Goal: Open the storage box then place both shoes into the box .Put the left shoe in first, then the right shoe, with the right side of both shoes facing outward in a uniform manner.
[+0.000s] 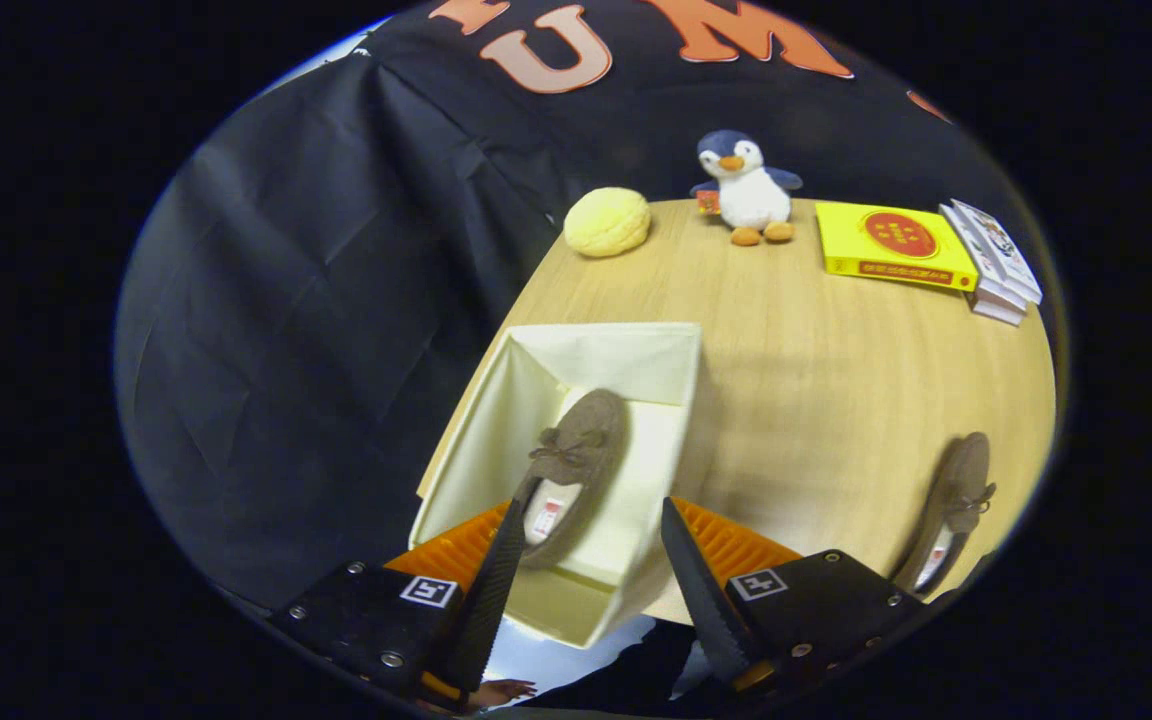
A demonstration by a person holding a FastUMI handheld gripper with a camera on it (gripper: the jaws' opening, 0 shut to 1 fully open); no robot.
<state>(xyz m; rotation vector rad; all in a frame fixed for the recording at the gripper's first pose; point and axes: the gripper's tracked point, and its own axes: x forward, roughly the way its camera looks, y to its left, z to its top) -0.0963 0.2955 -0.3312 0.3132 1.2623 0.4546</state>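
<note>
There is one storage box [576, 400] on the near left part of the wooden counter [836, 400]; it is cream coloured, its top is open, and its left side stands at the counter's left edge. There are two brown shoes with a small bow on the top. One shoe [576, 460] lies inside the box with the toe pointing far, and a small white tag with red marks is seen in its opening, but the writing is too small to read. The other shoe [956, 500] lies on the counter at the near right, well apart from the box, also with a white tag inside which I cannot read. The gripper [586, 580] is above the near end of the box, and its two fingers [491, 590] are spread apart and they hold nothing; the heel of the shoe in the box is seen between them, close to the left finger. On the far side of the counter there is one round yellow cushion [607, 221], one plush penguin [746, 190] with a small red tag, one flat yellow box [891, 245] with a red round emblem whose characters are not readable, and a small stack of books [996, 262] at the far right, about three; their covers are too small to read.
</note>
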